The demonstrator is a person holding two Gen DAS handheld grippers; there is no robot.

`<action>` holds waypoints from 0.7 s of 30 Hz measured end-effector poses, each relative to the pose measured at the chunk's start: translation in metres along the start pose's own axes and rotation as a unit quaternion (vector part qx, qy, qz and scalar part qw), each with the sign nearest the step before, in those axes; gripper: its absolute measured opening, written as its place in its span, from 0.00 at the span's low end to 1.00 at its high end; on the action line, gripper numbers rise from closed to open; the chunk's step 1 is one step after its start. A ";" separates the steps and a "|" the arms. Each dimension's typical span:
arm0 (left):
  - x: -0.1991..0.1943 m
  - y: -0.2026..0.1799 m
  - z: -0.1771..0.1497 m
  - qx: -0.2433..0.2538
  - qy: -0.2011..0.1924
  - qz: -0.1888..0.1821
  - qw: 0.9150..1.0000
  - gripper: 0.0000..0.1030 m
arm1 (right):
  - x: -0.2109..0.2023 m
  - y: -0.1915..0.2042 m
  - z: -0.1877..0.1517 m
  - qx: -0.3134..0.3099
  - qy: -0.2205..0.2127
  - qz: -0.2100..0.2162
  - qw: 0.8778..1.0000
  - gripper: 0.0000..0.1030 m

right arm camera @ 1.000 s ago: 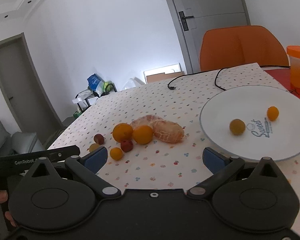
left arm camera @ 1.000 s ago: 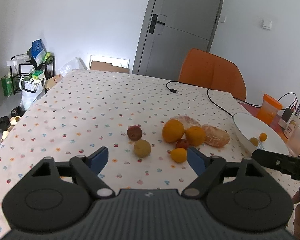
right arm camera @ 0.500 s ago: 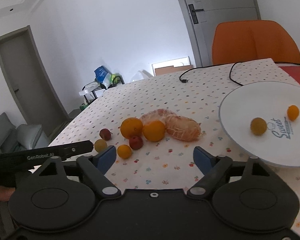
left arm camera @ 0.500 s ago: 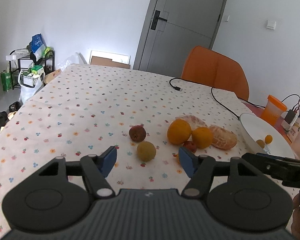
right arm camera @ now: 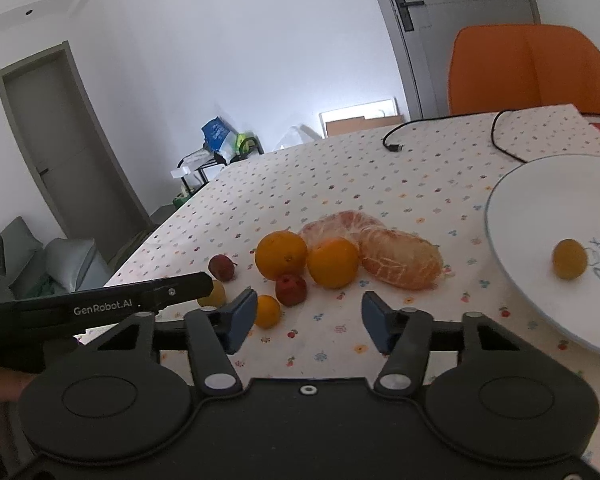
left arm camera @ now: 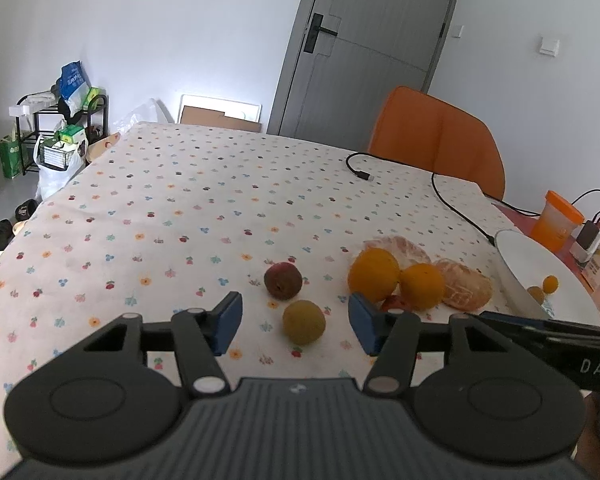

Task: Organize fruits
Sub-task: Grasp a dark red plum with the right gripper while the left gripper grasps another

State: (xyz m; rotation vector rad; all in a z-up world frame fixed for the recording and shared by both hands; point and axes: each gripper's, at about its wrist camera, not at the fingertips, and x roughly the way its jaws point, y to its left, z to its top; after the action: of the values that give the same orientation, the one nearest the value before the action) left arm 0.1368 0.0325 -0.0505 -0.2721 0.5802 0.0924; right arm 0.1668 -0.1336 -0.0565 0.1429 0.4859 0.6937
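Observation:
On the dotted tablecloth lie two oranges (left arm camera: 374,275) (right arm camera: 281,254), peeled citrus pieces (right arm camera: 398,258), a dark red fruit (left arm camera: 283,281), a small red fruit (right arm camera: 291,289), a small orange fruit (right arm camera: 267,311) and a yellow-green fruit (left arm camera: 303,322). My left gripper (left arm camera: 296,322) has its jaws closing on either side of the yellow-green fruit, pads clear of it. My right gripper (right arm camera: 309,316) is closing too, nothing touching its pads; the small orange fruit sits just by its left pad. A white plate (right arm camera: 532,200) at the right holds small yellow fruits (right arm camera: 569,259).
A black cable (left arm camera: 446,200) runs across the far right of the table. An orange chair (left arm camera: 436,140) stands behind it. An orange cup (left arm camera: 556,220) and a charger sit past the plate. A shelf with bags (left arm camera: 56,120) stands at the left wall.
Both grippers moved forward toward the fruit and their jaws narrowed. The yellow-green fruit now sits between the left gripper's fingers; the right view has shifted so the plate lies further right.

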 end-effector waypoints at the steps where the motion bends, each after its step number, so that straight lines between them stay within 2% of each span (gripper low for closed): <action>1: 0.002 0.001 0.001 0.000 0.001 0.001 1.000 0.55 | 0.003 0.000 0.001 0.000 0.002 0.002 1.000 0.51; 9: 0.018 0.004 0.008 -0.004 0.011 0.006 1.000 0.48 | 0.020 0.004 0.004 0.005 0.015 0.014 1.000 0.42; 15: 0.030 0.006 0.012 -0.008 0.017 0.013 1.000 0.45 | 0.034 0.002 0.006 0.019 0.027 0.025 0.999 0.40; 20: 0.036 0.006 0.014 -0.010 0.021 0.016 1.000 0.38 | 0.042 0.001 0.007 0.026 0.027 0.034 0.999 0.40; 21: 0.037 0.005 0.014 -0.010 0.021 0.015 1.000 0.34 | 0.043 0.000 0.007 0.027 0.027 0.036 0.999 0.39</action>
State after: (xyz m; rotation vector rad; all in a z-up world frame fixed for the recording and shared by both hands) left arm 0.1738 0.0418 -0.0608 -0.2859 0.6258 0.1220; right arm 0.1987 -0.1056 -0.0662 0.1938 0.5532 0.7574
